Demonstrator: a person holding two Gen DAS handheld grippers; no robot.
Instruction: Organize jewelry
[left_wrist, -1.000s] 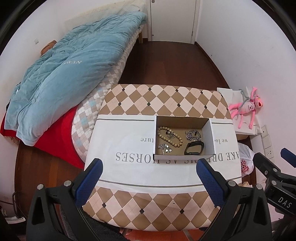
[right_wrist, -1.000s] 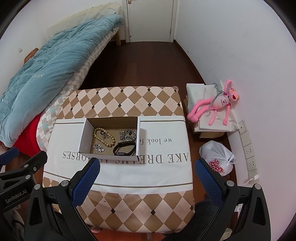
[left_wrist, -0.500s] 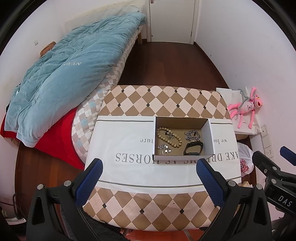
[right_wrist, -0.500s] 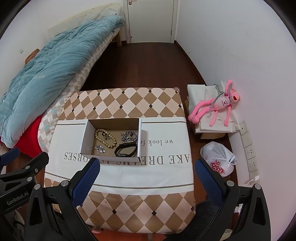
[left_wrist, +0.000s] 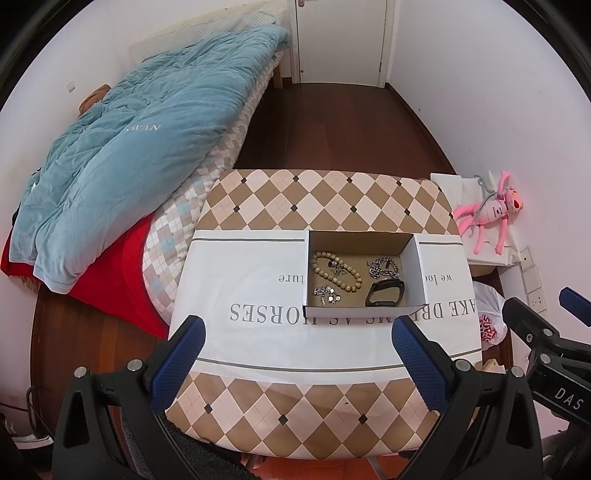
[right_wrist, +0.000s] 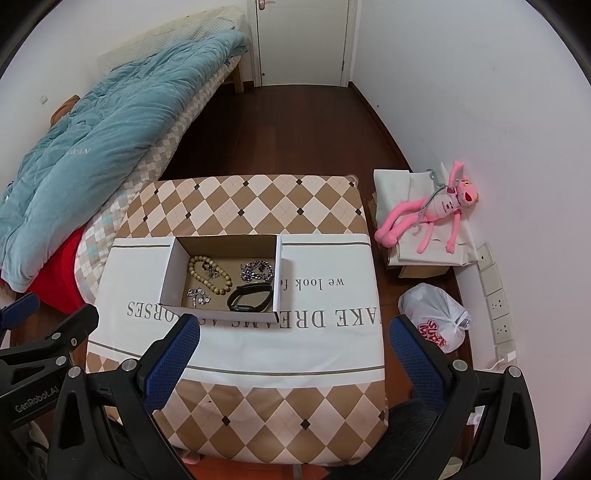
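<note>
Box (left_wrist: 364, 312) of jewelry, frame centre; both grippers' jaws apart, empty.
Risk: chain (left_wrist: 382, 267) and beads (left_wrist: 334, 266) snagging together when lifted.

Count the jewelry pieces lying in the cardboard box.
4, possibly more hidden among them: wooden bead bracelet at back left, silver chain at back right, small silver charm piece at front left, black band at front right.

A home bedroom — a low bed (left_wrist: 229, 122) with a checked mattress cover and a rumpled teal quilt (left_wrist: 140, 147) stands along the white wall, on dark wooden floorboards (right_wrist: 280, 136). A white panelled door (right_wrist: 303, 40) closes the far end, and a pink plush toy (right_wrist: 428, 218) lies by the wall sockets (right_wrist: 495, 295).
</note>
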